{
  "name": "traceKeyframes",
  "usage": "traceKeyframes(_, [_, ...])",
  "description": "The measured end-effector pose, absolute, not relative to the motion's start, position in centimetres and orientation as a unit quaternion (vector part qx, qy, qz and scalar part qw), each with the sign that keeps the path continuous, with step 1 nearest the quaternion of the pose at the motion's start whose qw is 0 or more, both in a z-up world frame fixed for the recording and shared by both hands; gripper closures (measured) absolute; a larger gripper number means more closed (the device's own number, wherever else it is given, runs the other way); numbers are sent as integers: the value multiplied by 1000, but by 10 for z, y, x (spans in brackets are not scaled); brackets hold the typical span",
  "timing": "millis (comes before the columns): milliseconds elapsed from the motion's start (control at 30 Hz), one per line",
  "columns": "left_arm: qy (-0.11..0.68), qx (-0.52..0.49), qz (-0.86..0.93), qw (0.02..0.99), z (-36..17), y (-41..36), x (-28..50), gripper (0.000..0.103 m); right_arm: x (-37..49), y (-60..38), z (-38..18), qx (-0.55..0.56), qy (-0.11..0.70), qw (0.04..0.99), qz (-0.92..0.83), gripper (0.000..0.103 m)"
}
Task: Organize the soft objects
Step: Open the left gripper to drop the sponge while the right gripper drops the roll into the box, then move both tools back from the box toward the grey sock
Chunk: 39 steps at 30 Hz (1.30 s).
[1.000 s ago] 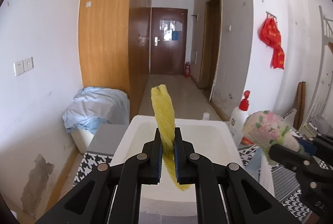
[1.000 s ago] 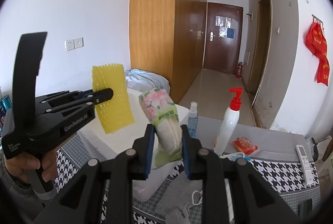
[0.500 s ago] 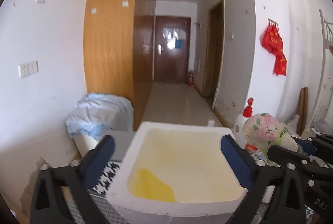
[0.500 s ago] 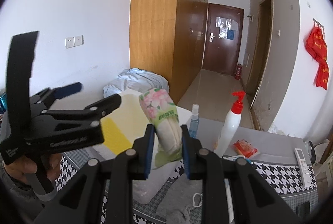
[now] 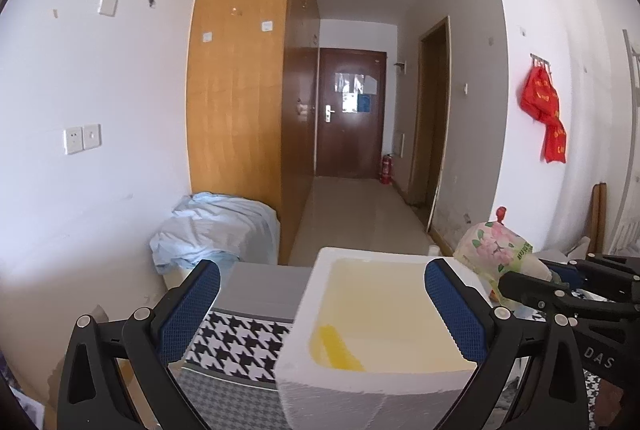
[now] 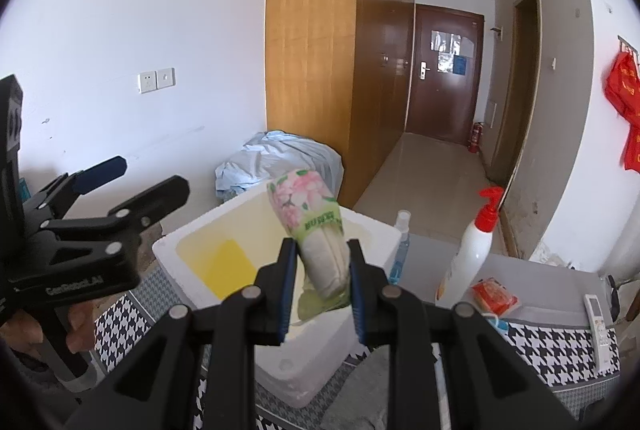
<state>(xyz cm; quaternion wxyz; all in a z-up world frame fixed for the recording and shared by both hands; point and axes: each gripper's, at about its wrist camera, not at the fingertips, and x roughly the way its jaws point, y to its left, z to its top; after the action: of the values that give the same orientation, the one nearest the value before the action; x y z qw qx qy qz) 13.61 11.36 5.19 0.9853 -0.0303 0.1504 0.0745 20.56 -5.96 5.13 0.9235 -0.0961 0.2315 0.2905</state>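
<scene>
A white foam box (image 5: 296,318) (image 6: 168,244) stands on the houndstooth-covered table. A yellow sponge cloth (image 5: 334,348) (image 6: 232,264) lies flat on its floor. My left gripper (image 5: 322,304) (image 6: 138,176) hangs wide open with nothing between its blue pads, back from the box's near left side. My right gripper (image 6: 322,280) is shut on a floral-wrapped soft pack (image 6: 314,226) (image 5: 494,250), held upright above the box's right edge.
A white pump bottle with a red top (image 6: 472,246), a small blue spray bottle (image 6: 400,242), an orange packet (image 6: 494,296) and a remote (image 6: 596,318) sit on the table to the right. A blue cloth heap (image 5: 216,230) lies by the wardrobe. A hand (image 6: 76,330) holds the left gripper.
The left gripper opened and let go of the yellow sponge cloth, which dropped into the foam box; the gripper then drew back to the left. The right gripper and its pack stayed put.
</scene>
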Motion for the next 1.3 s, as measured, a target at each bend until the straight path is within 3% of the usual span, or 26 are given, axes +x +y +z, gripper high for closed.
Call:
traceKeyframes(533, [149, -35, 110, 982, 47, 134, 121, 1, 228, -32, 40, -104, 263, 908, 310, 74])
traceKeyframes(700, [153, -34, 112, 981, 45, 133, 120, 1, 237, -25, 34, -108, 273, 904, 310, 70])
traceKeyframes(733, [154, -34, 113, 981, 44, 134, 120, 1, 238, -24, 33, -108, 275, 903, 311, 66])
traceKeyframes(800, [156, -35, 114, 981, 43, 135, 121, 1, 239, -24, 33, -110, 275, 904, 309, 50])
traceKeyframes(833, [157, -37, 114, 980, 42, 135, 121, 1, 238, -25, 33, -109, 270, 906, 308, 34])
traceKeyframes(867, [157, -38, 114, 980, 42, 136, 120, 1, 237, -25, 34, -108, 264, 908, 307, 26])
traceKeyframes(1300, [157, -41, 113, 980, 44, 130, 113, 1, 224, -48, 45, -85, 254, 913, 307, 22])
